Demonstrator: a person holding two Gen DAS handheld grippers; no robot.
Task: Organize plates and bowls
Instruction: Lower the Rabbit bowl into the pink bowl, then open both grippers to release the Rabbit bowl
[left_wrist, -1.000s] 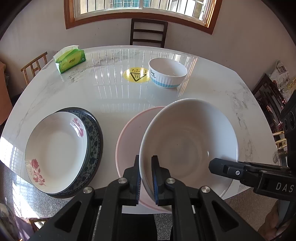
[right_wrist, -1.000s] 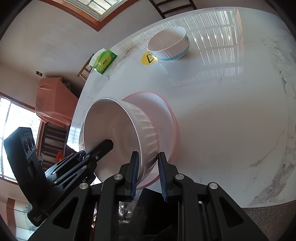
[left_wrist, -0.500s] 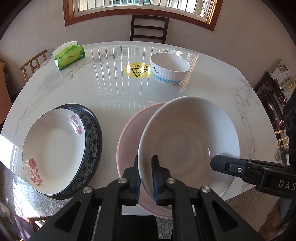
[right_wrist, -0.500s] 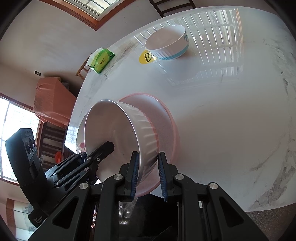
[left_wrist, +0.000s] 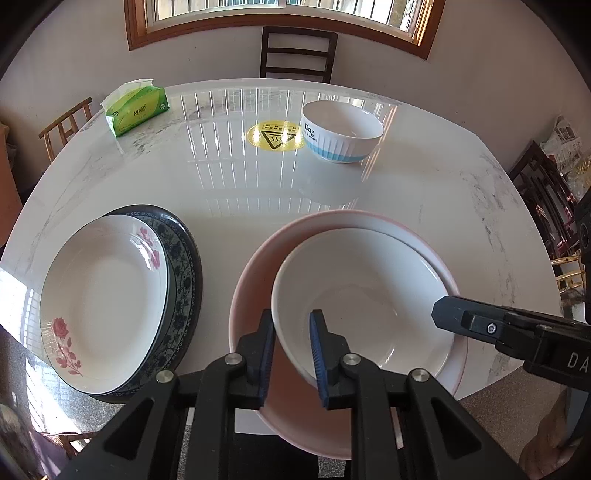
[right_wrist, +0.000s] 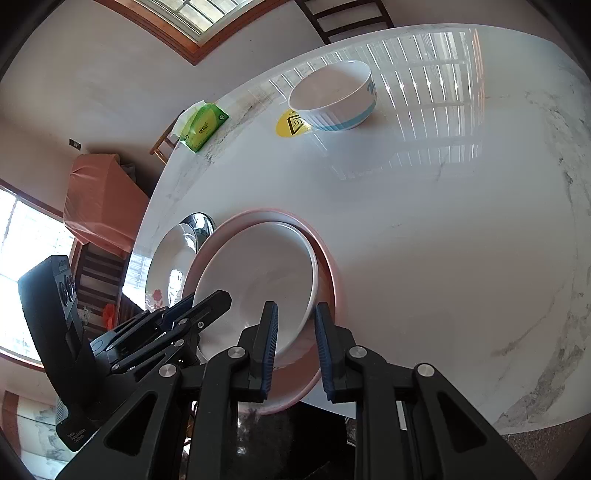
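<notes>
A plain white bowl sits nested inside a wider pink bowl at the table's near edge. My left gripper straddles the white bowl's near rim; its jaws are opening and the pads stand off the rim. My right gripper is shut on the same bowl's right rim, and it also shows in the left wrist view. To the left, a white floral plate lies on a dark patterned plate. A blue-striped bowl stands at the far side.
On the white marble table lie a green tissue pack at the far left and a yellow sticker beside the striped bowl. A dark chair stands behind the table, with more chairs at both sides.
The white bowl, held tilted above the pink bowl before, has come down level and nests in it. My left jaws have spread apart off its rim. The right grip looks the same.
</notes>
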